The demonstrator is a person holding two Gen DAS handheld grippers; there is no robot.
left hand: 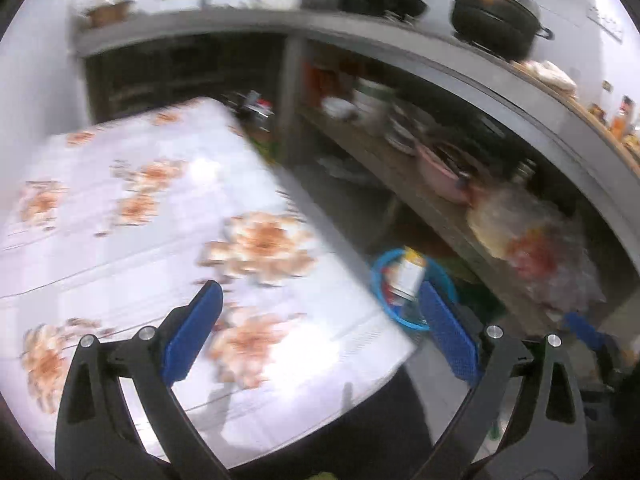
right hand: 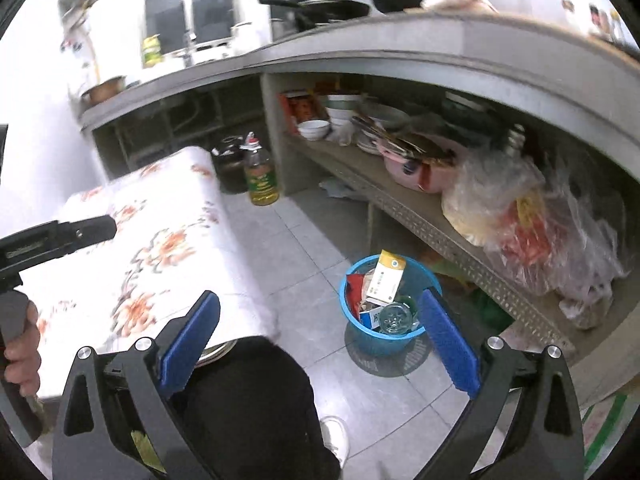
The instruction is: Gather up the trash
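A blue waste basket (right hand: 362,338) stands on the tiled floor beside the table, holding a white-and-yellow carton (right hand: 386,276), a clear glass jar (right hand: 394,318) and other wrappers. It also shows in the left wrist view (left hand: 380,280), partly hidden behind the table edge. My right gripper (right hand: 320,316) is open and empty, above the floor left of the basket. My left gripper (left hand: 320,304) is open and empty, over the table's right edge. The left tool also shows at the left of the right wrist view (right hand: 60,236).
A table with a floral cloth (left hand: 140,208) fills the left. A concrete counter (right hand: 400,52) with pots on top has a lower shelf of bowls, a pink pot and plastic bags (right hand: 520,216). An oil bottle (right hand: 262,176) stands on the floor. The person's dark trouser leg (right hand: 248,400) is below.
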